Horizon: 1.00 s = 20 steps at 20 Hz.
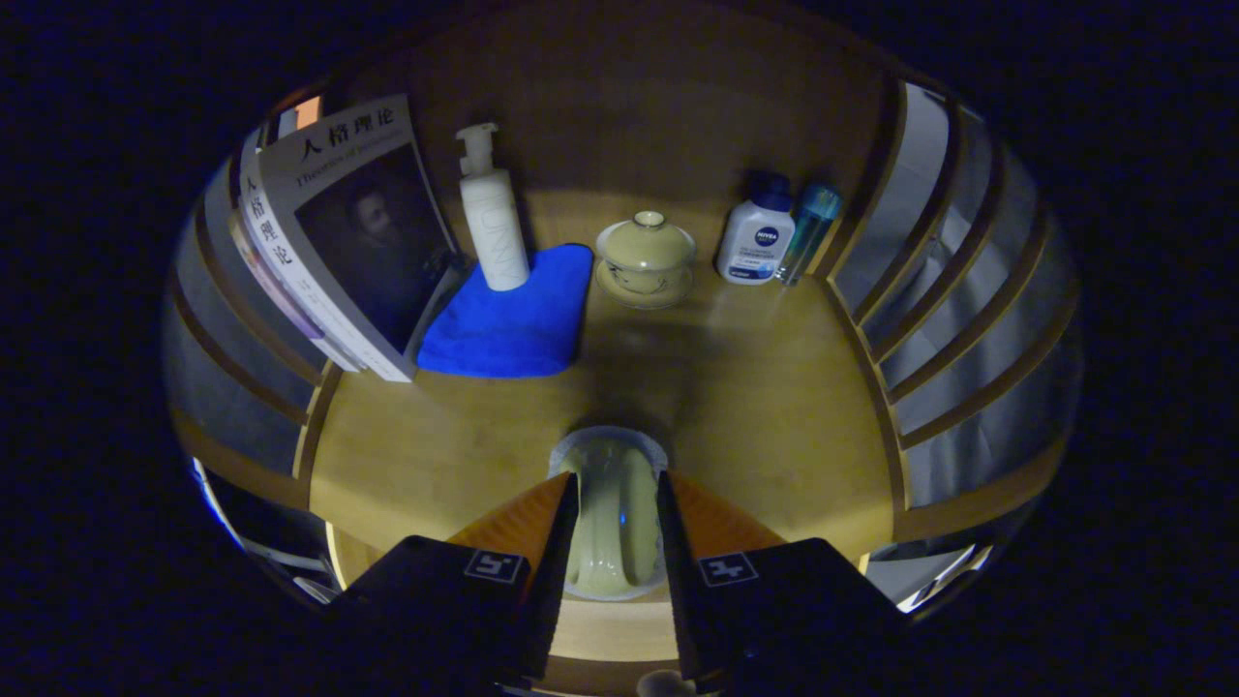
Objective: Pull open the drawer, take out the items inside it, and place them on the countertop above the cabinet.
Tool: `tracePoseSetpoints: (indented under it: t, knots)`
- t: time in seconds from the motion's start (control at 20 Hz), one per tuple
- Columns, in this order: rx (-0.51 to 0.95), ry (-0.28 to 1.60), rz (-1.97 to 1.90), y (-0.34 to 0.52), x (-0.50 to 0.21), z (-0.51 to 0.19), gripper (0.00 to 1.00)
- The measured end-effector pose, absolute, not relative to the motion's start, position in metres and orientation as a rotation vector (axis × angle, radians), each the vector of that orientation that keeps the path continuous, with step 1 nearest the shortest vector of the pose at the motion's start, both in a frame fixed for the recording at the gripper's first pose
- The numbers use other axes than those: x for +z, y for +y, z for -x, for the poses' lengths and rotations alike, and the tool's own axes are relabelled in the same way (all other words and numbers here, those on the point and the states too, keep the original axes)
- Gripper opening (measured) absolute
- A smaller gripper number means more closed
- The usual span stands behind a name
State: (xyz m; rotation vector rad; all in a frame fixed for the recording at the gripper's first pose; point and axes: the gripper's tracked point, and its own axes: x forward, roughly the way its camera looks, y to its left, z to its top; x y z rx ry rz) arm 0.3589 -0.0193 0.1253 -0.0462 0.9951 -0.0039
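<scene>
Six things already crowd your tabletop (774, 387): book (339, 232), blue cloth (513, 319), pump bottle (494, 213), lidded cup (646, 257), two small bottles (770, 237). Your gripper (615, 528) is clamped on a pale saucer (610, 513) above bare wood; lower level, then part the fingers.

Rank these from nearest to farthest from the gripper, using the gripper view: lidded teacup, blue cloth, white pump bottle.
With the gripper as reference:
1. Blue cloth, ahead, left of the fingers.
2. Lidded teacup, straight ahead, beyond the cloth's near edge.
3. White pump bottle, standing on the cloth's far end.
</scene>
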Motion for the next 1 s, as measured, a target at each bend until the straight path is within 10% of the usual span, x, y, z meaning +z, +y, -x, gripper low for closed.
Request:
tracePoseSetpoints:
  t: [0.85, 1.0]
  knots:
    - [0.065, 0.386, 0.058, -0.011, 0.216, -0.236, 0.52]
    - [0.08, 0.224, 0.048, -0.01, 0.229, -0.173, 0.76]
